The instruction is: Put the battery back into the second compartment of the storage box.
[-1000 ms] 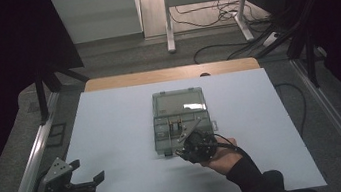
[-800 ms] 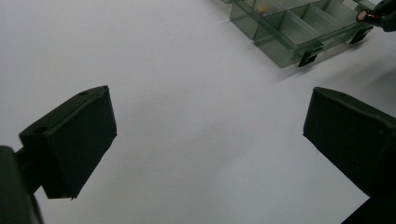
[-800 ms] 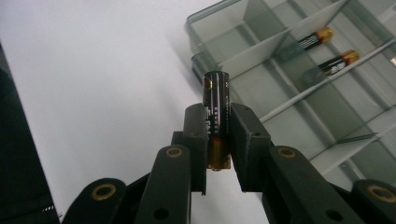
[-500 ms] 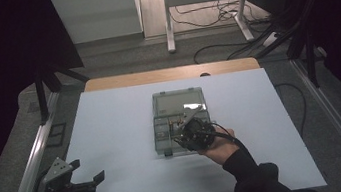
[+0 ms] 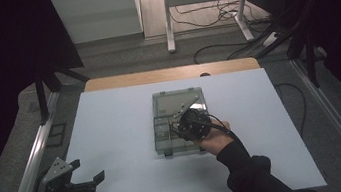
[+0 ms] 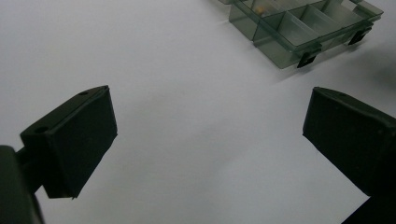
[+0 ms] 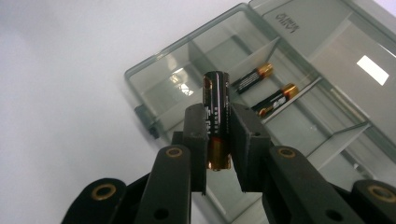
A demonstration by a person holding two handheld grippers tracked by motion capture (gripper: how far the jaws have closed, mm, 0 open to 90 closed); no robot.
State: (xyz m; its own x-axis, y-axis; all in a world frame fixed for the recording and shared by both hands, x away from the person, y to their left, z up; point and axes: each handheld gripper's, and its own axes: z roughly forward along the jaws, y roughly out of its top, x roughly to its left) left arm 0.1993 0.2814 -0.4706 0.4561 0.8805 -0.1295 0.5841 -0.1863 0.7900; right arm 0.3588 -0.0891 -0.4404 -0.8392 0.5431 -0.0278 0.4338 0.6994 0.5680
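A black-and-copper cylindrical battery [image 7: 215, 119] is pinched between the jaws of the right gripper [image 7: 217, 140], black end protruding beyond the tips. Just beyond it, a clear grey plastic compartment box [image 7: 154, 81] is seen, two similar batteries [image 7: 264, 88] lying inside. The left gripper [image 6: 205, 135] is held spread over the white tabletop [image 6: 187, 84], well apart from the box.

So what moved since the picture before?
The right claw, shut on a battery, slid up the high view, farther over the clear box. The left claw stayed open near the table's corner, and the box didn't move.
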